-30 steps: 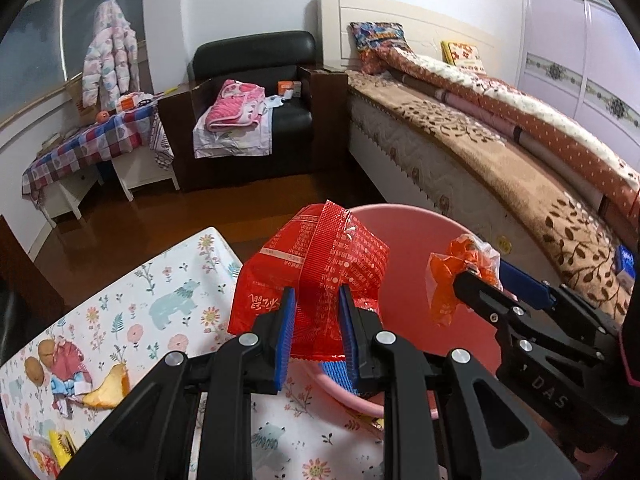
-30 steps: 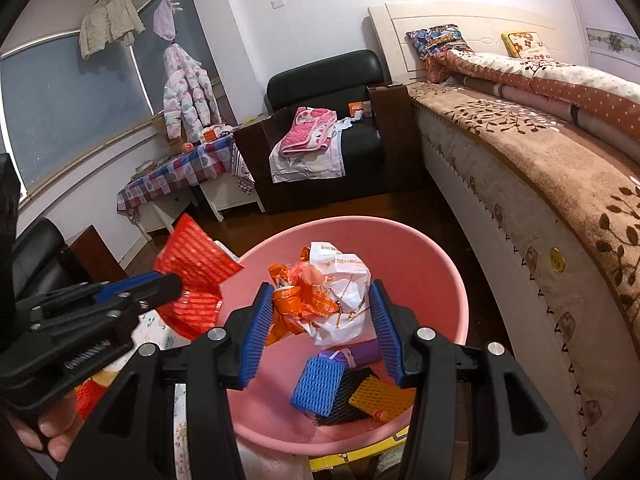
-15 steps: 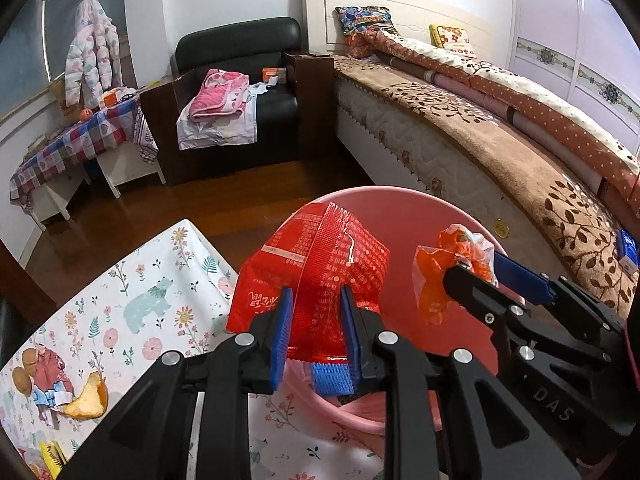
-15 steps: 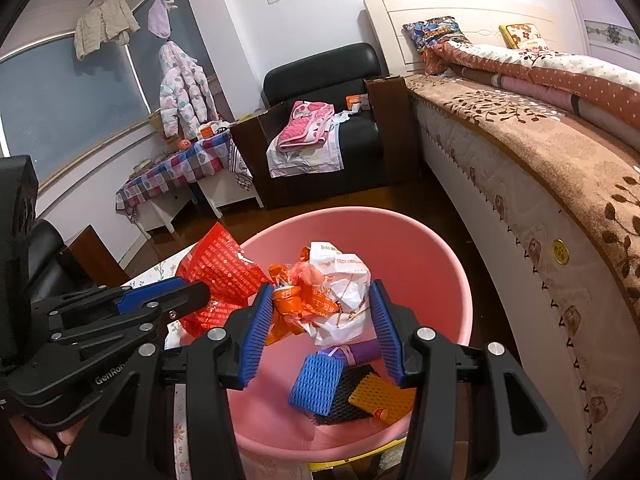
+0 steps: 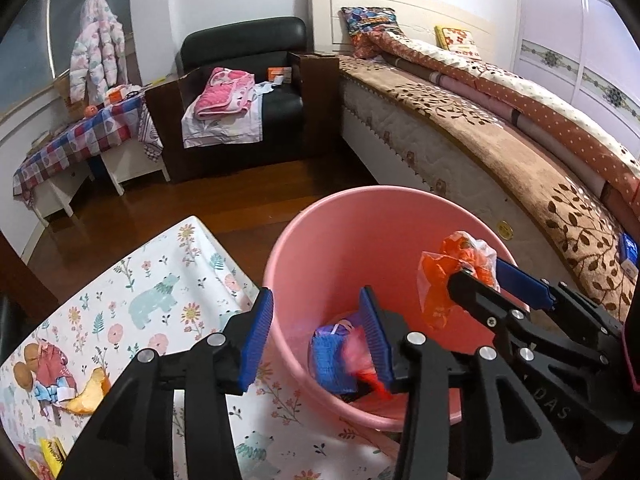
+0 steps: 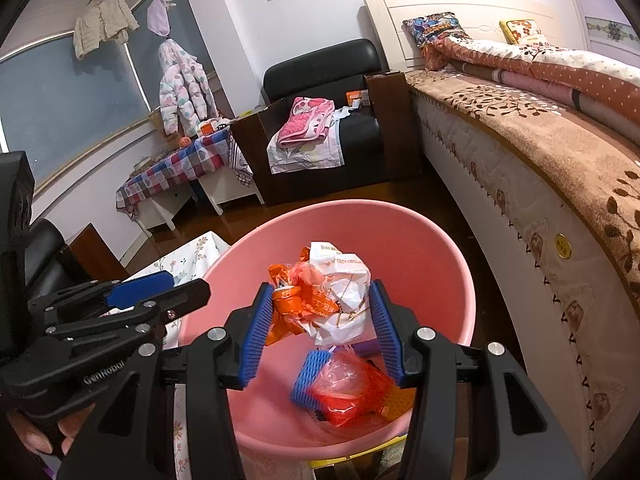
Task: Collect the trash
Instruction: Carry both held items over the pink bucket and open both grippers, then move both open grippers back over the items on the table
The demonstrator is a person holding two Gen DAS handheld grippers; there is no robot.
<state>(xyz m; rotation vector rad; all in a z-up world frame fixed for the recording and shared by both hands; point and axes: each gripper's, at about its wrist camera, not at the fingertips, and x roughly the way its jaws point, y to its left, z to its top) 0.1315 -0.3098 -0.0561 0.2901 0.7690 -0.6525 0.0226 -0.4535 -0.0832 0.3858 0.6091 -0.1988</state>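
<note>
Before me a table under a floral bear-print cloth, on its near left orange peel, a small pink-and-blue scrap and a yellow wrapper, my pink bin at its right edge.

Black plastic left gripper body: white lettering "GenRobot", partly cut off. Black plastic right gripper body: "DAS".

Red wrapper in pink bucket motion-blurred, partly behind fingers.
</note>
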